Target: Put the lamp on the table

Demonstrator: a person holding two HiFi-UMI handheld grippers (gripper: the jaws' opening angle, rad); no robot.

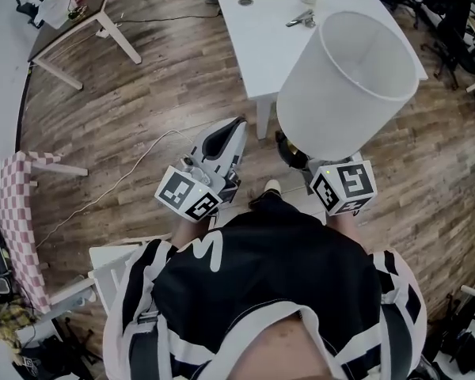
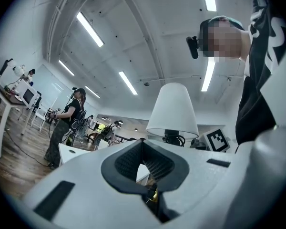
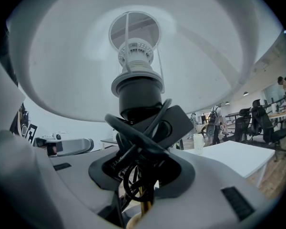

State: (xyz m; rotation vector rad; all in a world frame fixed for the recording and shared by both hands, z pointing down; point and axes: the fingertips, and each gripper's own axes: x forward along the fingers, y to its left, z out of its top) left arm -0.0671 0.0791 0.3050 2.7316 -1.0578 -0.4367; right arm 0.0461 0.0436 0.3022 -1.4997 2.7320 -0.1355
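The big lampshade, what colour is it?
The big cone-shaped lampshade is plain white; the head view shows it best.

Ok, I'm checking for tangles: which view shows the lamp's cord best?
The right gripper view: the black cord loops round the lamp neck, close up, between the jaws. The head view shows only a dark bit of it below the shade; the left gripper view shows a small, distant coil under the shade.

Wood-plank floor (image 1: 166,77), white surface (image 1: 261,38) ahead, dark-topped desk on white legs (image 1: 83,14) upper left, pink-checked furniture piece (image 1: 20,212) at left edge, white cable (image 1: 119,176) lying across floor, black office chairs (image 1: 451,10) upper right, pale wall (image 1: 0,77) at left, ceiling strip lights (image 2: 89,28) lit.
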